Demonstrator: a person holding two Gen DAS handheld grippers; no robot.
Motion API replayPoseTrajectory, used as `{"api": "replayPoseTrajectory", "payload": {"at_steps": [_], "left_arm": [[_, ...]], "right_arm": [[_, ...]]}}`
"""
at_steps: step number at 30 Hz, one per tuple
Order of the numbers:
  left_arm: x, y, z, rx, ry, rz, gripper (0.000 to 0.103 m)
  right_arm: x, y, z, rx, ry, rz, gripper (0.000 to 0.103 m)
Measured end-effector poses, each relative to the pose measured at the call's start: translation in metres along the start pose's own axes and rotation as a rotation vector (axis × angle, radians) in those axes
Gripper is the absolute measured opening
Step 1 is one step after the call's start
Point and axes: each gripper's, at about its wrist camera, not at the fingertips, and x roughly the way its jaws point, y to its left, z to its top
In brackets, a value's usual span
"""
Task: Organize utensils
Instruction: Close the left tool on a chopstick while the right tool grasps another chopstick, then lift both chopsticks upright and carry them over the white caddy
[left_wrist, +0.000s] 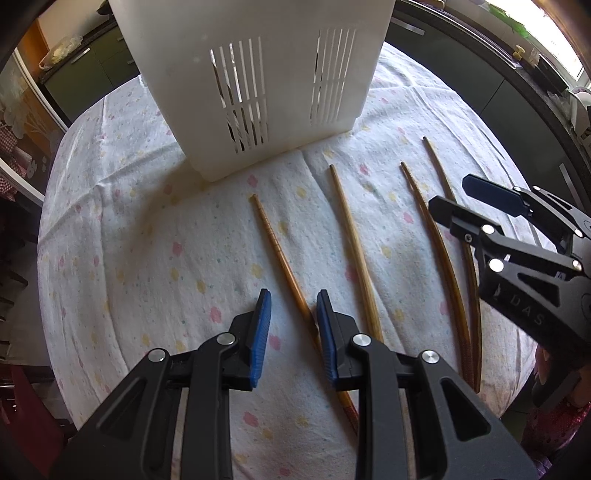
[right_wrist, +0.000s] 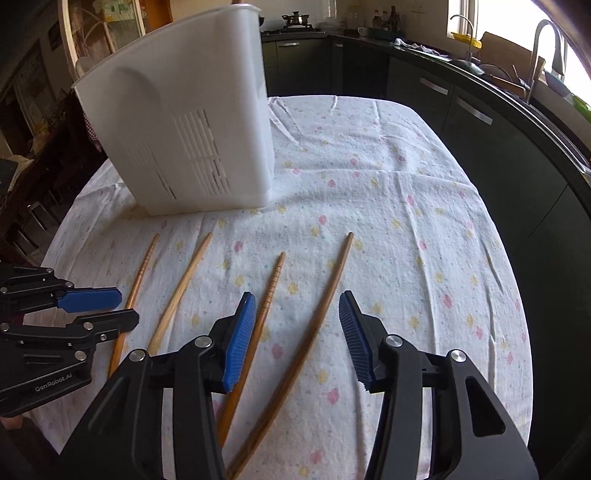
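Observation:
Several wooden chopsticks lie side by side on the flowered cloth in front of a white slotted utensil holder (left_wrist: 258, 85), which also shows in the right wrist view (right_wrist: 184, 136). My left gripper (left_wrist: 293, 306) is open, its blue pads on either side of the leftmost chopstick (left_wrist: 277, 247). My right gripper (right_wrist: 297, 306) is open over the two right-hand chopsticks: a ridged one (right_wrist: 266, 306) and a dark one (right_wrist: 317, 314). The right gripper also shows in the left wrist view (left_wrist: 454, 195), and the left gripper in the right wrist view (right_wrist: 125, 306).
The table (right_wrist: 406, 184) is covered by a white cloth with pastel flowers. Dark kitchen cabinets and a counter with a sink (right_wrist: 480, 66) run along the far and right sides. Chairs (right_wrist: 33, 218) stand at the left.

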Motion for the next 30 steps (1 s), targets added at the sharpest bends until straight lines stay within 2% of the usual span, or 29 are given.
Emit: {"api": "replayPoseTrajectory", "payload": {"at_steps": [7, 13, 15, 16, 21, 25, 30], "left_arm": [[-0.001, 0.001, -0.001, 0.004, -0.007, -0.005, 0.024], [-0.001, 0.002, -0.001, 0.002, -0.011, -0.004, 0.023], [-0.002, 0.003, -0.001, -0.005, -0.014, -0.003, 0.018], [-0.002, 0.005, -0.001, -0.009, -0.015, -0.005, 0.012], [-0.002, 0.012, 0.000, -0.034, -0.001, -0.044, 0.007], [-0.007, 0.012, -0.003, -0.040, 0.000, -0.059, 0.006], [-0.022, 0.014, -0.005, -0.036, -0.031, -0.060, 0.006]], "right_arm": [[0.016, 0.021, -0.002, -0.052, 0.036, -0.013, 0.042], [0.015, 0.019, -0.001, -0.041, 0.057, 0.014, 0.026], [0.013, 0.017, -0.003, -0.036, 0.060, 0.013, 0.014], [0.012, 0.017, -0.003, -0.040, 0.059, 0.013, 0.012], [0.007, 0.023, -0.011, -0.076, 0.055, 0.007, 0.007], [-0.002, 0.020, -0.009, -0.048, 0.030, 0.049, 0.007], [-0.032, 0.013, -0.003, -0.007, -0.038, 0.121, 0.007]]}}
